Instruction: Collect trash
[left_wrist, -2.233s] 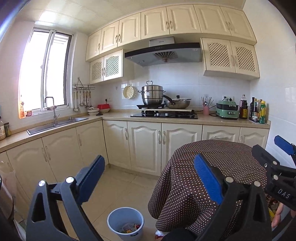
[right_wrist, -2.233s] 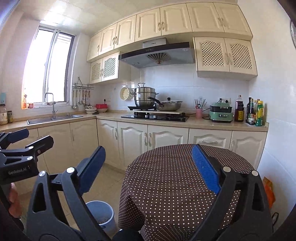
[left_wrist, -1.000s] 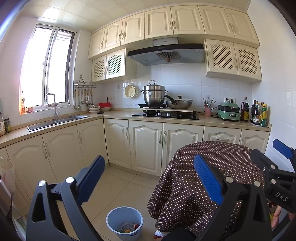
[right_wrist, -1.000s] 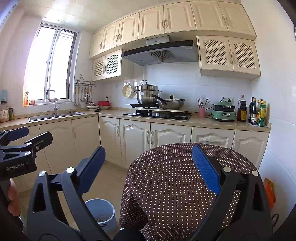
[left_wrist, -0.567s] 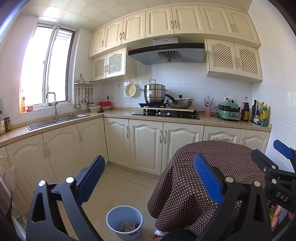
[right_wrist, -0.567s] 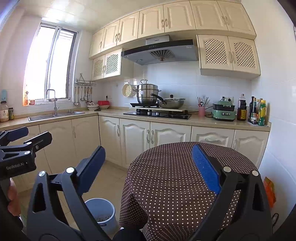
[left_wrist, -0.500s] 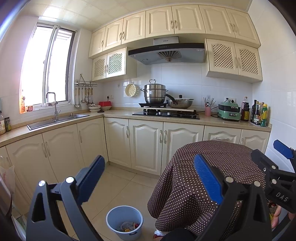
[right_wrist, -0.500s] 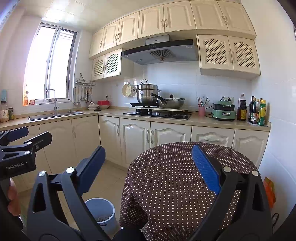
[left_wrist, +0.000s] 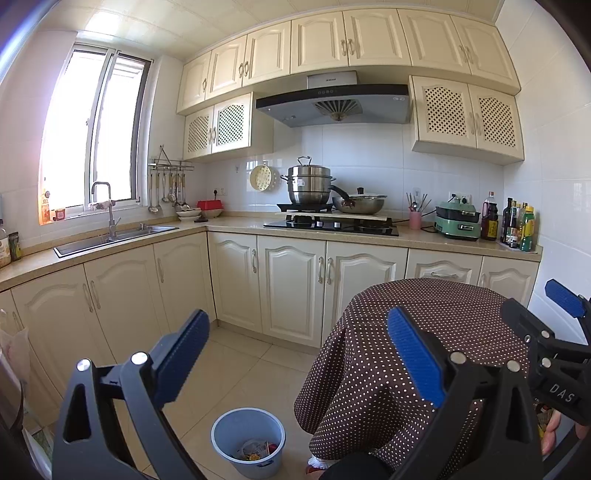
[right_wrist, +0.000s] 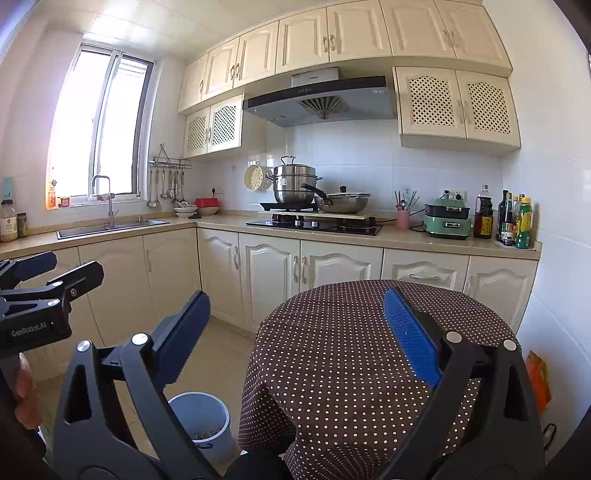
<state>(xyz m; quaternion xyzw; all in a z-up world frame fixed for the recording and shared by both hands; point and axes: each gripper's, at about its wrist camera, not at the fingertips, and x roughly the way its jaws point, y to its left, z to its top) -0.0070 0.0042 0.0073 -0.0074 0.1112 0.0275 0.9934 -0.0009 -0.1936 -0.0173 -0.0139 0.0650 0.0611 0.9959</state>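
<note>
Lower center of left view sits the bin (left_wrist: 248, 441) w/ scraps; both grippers, left (left_wrist: 295, 358) & right (right_wrist: 297, 334), gape wide & empty, so you scan floor & tablecloth (right_wrist: 354, 339) before reaching.

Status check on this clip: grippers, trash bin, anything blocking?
Left gripper open, empty. Right gripper open, empty. Blue trash bin on floor beside the dotted table, some trash inside. No loose trash visible; nothing blocking the bin.

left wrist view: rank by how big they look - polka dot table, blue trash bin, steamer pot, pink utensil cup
1. polka dot table
2. blue trash bin, though it is nearer the camera
3. steamer pot
4. pink utensil cup
</note>
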